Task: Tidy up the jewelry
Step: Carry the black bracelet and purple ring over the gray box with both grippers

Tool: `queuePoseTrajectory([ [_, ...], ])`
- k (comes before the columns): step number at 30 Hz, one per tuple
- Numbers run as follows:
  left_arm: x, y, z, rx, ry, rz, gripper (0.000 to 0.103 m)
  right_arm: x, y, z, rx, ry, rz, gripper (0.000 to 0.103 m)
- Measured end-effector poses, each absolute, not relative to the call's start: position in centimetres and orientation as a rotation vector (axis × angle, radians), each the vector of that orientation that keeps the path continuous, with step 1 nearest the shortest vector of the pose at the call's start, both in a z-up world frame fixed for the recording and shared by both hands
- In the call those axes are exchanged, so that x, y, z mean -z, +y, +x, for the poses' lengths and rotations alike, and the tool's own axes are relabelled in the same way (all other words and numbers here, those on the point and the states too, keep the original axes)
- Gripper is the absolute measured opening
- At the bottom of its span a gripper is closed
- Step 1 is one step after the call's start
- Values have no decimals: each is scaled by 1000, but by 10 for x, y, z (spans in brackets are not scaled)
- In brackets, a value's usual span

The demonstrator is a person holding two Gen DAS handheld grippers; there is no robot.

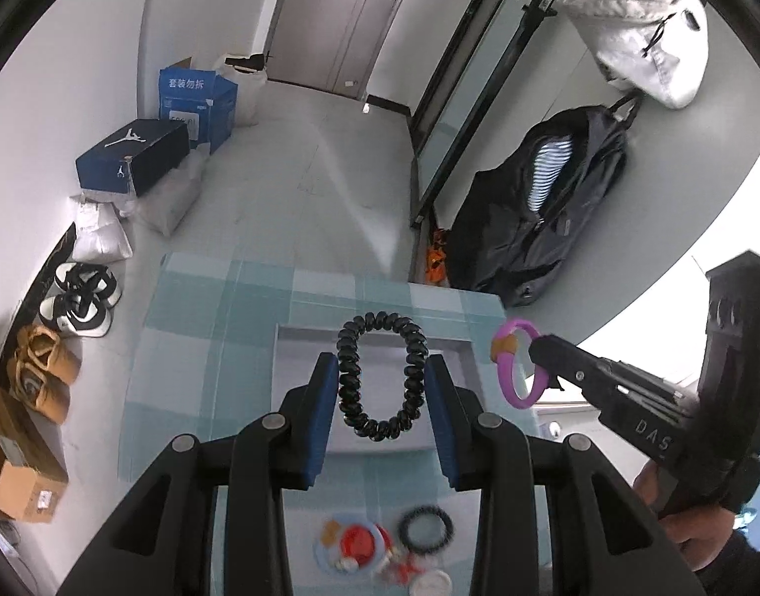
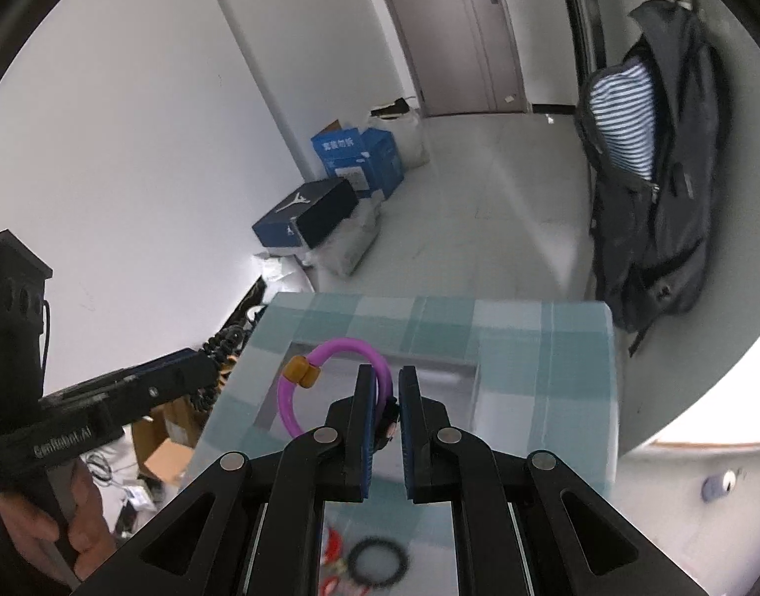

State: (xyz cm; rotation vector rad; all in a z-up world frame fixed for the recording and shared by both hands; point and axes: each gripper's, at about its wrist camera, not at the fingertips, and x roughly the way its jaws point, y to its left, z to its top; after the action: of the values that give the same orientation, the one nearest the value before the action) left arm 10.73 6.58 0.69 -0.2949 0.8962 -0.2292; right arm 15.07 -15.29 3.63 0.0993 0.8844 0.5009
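Above the white rectangular tray [image 1: 370,439] on the teal-and-white checked tablecloth [image 1: 191,347], your left gripper [image 1: 382,372] holds a black spiral coil bracelet [image 1: 381,373], pinched at its two sides between the blue-padded fingers [image 1: 325,412] so the loop stands stretched into a tall oval over the tray. To its right, your right gripper [image 2: 385,387] clenches the rim of a smooth purple plastic ring with an amber-coloured bead [image 2: 330,385]; the loop sticks out to the left of the nearly closed fingers [image 2: 364,427], with the bead on its far left side, and it hangs over the tray's near left part [image 2: 275,397] in the right wrist view. From the left wrist view the same ring [image 1: 516,362] sits at the tip of the right gripper [image 1: 541,347], just beside the tray's right edge and apart from the coil bracelet. Lower down on the cloth, blurred behind the finger frames, lie a black beaded bracelet [image 1: 426,529] and, just to its left, a small heap of red, white and blue trinkets [image 1: 365,549]; you cannot tell the single pieces apart. A dark backpack with a striped lining [image 2: 648,169] hangs on the wall beyond the table.
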Motion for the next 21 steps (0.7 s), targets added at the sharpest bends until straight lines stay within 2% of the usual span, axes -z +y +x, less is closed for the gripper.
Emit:
queuePoseTrajectory([
  [7, 35, 66, 134, 236, 994, -270, 30, 1, -138, 183, -515, 965, 80, 8],
  [21, 52, 60, 153, 248, 1075, -273, 30, 36, -127, 206, -511, 1076, 85, 8],
])
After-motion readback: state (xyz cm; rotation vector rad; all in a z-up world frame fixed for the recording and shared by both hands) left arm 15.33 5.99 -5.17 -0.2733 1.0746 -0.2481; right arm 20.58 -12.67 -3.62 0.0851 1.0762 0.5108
